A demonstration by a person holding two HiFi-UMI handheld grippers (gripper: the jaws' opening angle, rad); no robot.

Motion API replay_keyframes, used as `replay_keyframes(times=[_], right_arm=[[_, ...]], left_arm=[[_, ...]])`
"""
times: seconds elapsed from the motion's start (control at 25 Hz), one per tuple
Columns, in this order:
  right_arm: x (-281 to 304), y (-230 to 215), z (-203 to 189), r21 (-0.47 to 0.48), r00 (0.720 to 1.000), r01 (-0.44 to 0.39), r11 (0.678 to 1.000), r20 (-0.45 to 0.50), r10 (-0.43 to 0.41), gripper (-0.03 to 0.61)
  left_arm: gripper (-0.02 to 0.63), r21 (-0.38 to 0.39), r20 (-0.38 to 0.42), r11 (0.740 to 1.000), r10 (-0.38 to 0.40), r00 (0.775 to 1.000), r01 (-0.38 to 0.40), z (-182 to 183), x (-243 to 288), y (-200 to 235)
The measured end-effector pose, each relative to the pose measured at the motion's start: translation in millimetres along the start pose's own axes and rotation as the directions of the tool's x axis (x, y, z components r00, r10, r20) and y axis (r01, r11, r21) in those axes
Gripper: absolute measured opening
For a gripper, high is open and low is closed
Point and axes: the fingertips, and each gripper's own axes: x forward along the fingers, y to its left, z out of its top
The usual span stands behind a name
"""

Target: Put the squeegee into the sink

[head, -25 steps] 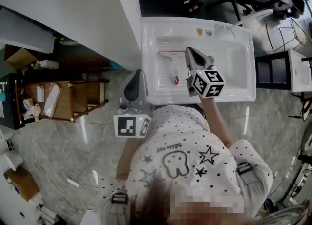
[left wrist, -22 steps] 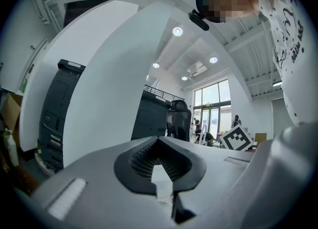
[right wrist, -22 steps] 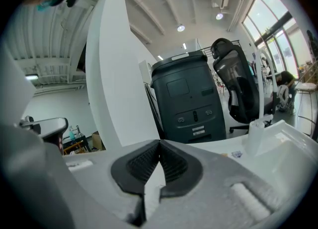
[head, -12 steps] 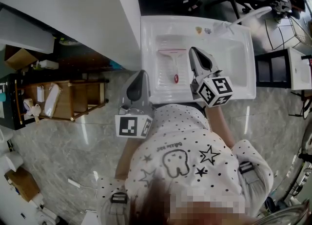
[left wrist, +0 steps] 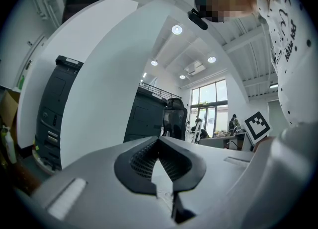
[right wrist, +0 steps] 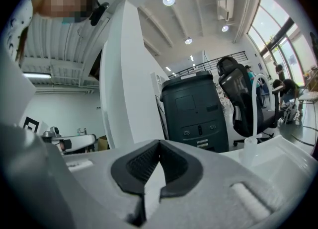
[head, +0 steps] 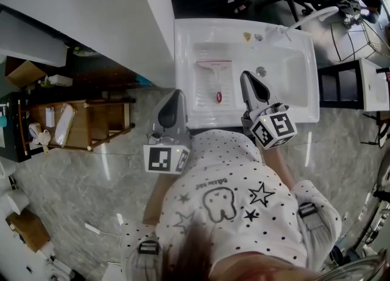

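The squeegee (head: 214, 74) lies flat in the left part of the white sink (head: 300, 85), its pale blade toward the far wall and its red handle end (head: 219, 97) toward me. My right gripper (head: 246, 78) hovers over the basin just right of the squeegee, apart from it, shut with nothing in it. In the right gripper view its fingertips (right wrist: 159, 143) meet, empty. My left gripper (head: 177, 94) hangs outside the sink's left front corner, also shut and empty; the left gripper view shows its tips (left wrist: 159, 140) together.
A curved white faucet (head: 308, 19) rises at the sink's far right corner, and a drain (head: 261, 71) sits mid-basin. A white partition (head: 116, 17) stands left of the sink. A wooden cart (head: 91, 124) is at left, a dark frame stand (head: 340, 88) at right.
My right gripper has drawn back toward me and to the right, rising away from the squeegee, which stays lying in the sink. The left gripper has kept still.
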Motion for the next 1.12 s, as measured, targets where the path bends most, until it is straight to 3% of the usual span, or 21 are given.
replay_keyframes(times=[0.6, 0.96, 1.12], right_arm=[[-28, 17, -13, 0.018, 1.000, -0.023, 1.000, -0.010, 0.024, -0.006], [-57, 13, -26, 0.023, 1.000, -0.004, 1.000, -0.023, 0.004, -0.006], [-79, 5, -29, 0.032, 0.999, 0.018, 0.999, -0.041, -0.017, -0.006]], left_arm=[[-0.009, 0.006, -0.026, 0.999, -0.032, 0.999, 0.032, -11, -3, -17], [-0.005, 0.023, -0.074, 0.994, -0.104, 0.992, 0.106, -28, -3, -57], [-0.005, 0.000, -0.052, 0.994, -0.110, 0.993, 0.110, -27, -6, -75]])
